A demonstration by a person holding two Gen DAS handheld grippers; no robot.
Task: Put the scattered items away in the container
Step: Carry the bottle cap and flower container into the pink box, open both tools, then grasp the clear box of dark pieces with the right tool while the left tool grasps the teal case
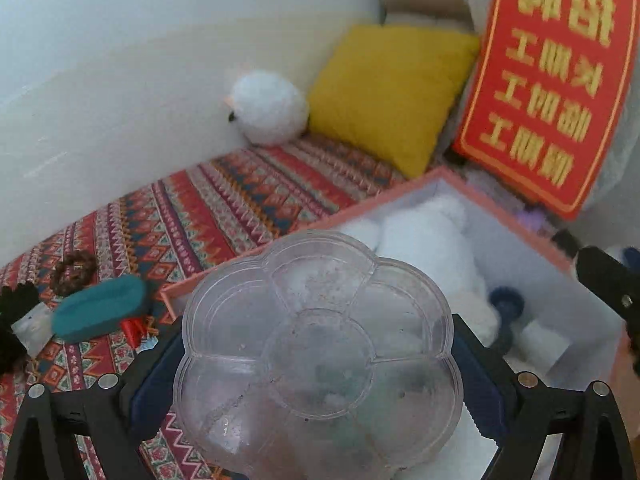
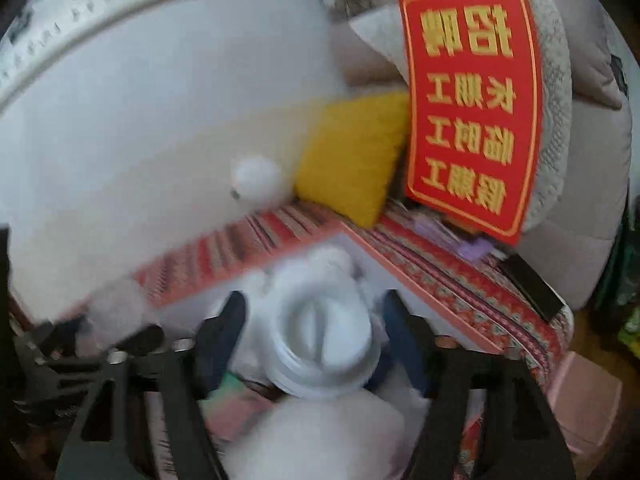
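I judge the tidying partly done: the pink-rimmed storage box with white inner walls [image 1: 440, 184] in the right half of the left wrist view already holds a white plush toy [image 1: 432, 236], a dark blue ring-shaped piece [image 1: 507, 300] and a small white block [image 1: 544, 336]. Still lying out on the red patterned bedspread [image 1: 224, 208] at the left edge are a teal oval hair band [image 1: 100, 307], a brown braided hair tie [image 1: 74, 270], a black fuzzy item [image 1: 14, 300] and a red scrap [image 1: 132, 330]. My left tongs [image 1: 318, 354] are clamped on a clear flower-shaped plastic tray [image 1: 318, 344], held at lower centre over the box's near corner. In the blurred right wrist view, my right tongs [image 2: 316, 316] bracket a white round ribbed lid or jar [image 2: 324, 344] above the box's plush contents; whether they grip it I cannot tell.
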